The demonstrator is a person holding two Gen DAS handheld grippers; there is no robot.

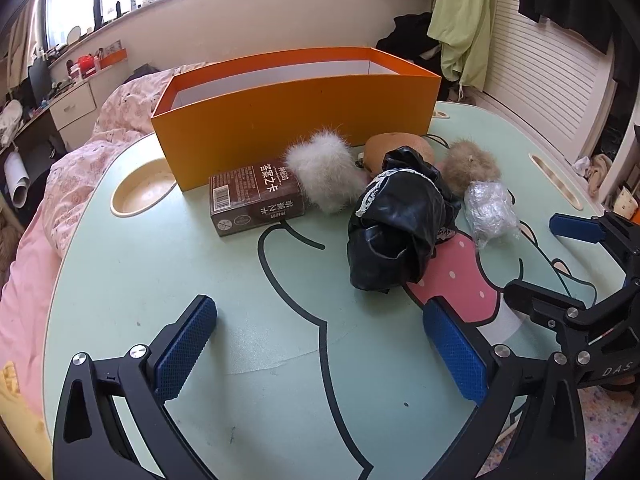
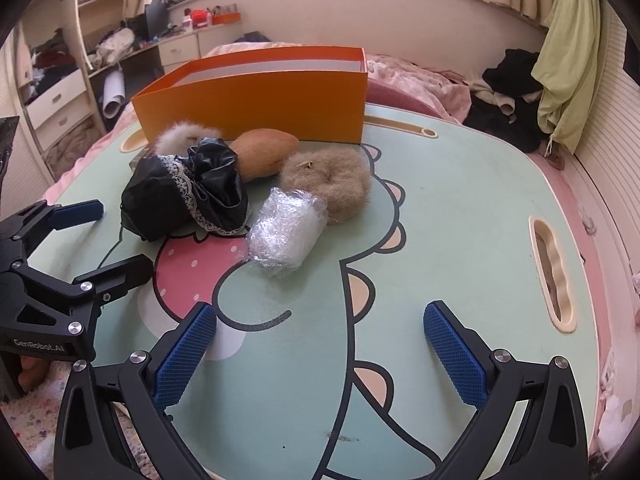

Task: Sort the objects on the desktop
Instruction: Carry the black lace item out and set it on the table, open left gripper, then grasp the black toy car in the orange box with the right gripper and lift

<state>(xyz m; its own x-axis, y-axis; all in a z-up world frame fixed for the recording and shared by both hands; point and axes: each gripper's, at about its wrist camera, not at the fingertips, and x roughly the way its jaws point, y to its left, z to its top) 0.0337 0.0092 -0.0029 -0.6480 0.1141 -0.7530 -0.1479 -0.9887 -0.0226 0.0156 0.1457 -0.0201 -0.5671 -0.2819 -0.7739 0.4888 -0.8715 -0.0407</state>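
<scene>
A low mint-green table (image 1: 160, 280) printed with a cartoon dinosaur sits over a bed with pink floral bedding (image 1: 120, 112). The table has a round cup recess (image 1: 140, 194) at its left edge and a long slot handle (image 2: 554, 272) on the right.

At the far side of the table stands an open orange box (image 1: 296, 116) with a white interior, no contents visible from these angles. In front of it lies a cluster of things: a brown carton (image 1: 256, 200) printed with Chinese characters, lying flat and touching the box's front wall; a white fluffy scrunchie (image 1: 324, 168) just beside the carton; a crumpled black item with lace trim (image 1: 396, 220); a tan rounded object (image 2: 266, 154) behind it (what it is cannot be told); a beige fluffy scrunchie (image 2: 326, 184); and a wad of clear plastic wrap (image 2: 286, 232) touching the scrunchie.

The left gripper (image 1: 320, 350) hovers over bare table in front of the cluster, its blue-padded jaws spread wide with nothing between them. The right gripper (image 2: 320, 350) hovers likewise to its right, jaws wide apart and empty.

Beyond the bed are a curved window ledge (image 1: 240, 0) lined with small items, white drawers (image 2: 56, 100), and a pale green cloth (image 1: 460, 12) hanging at right.
</scene>
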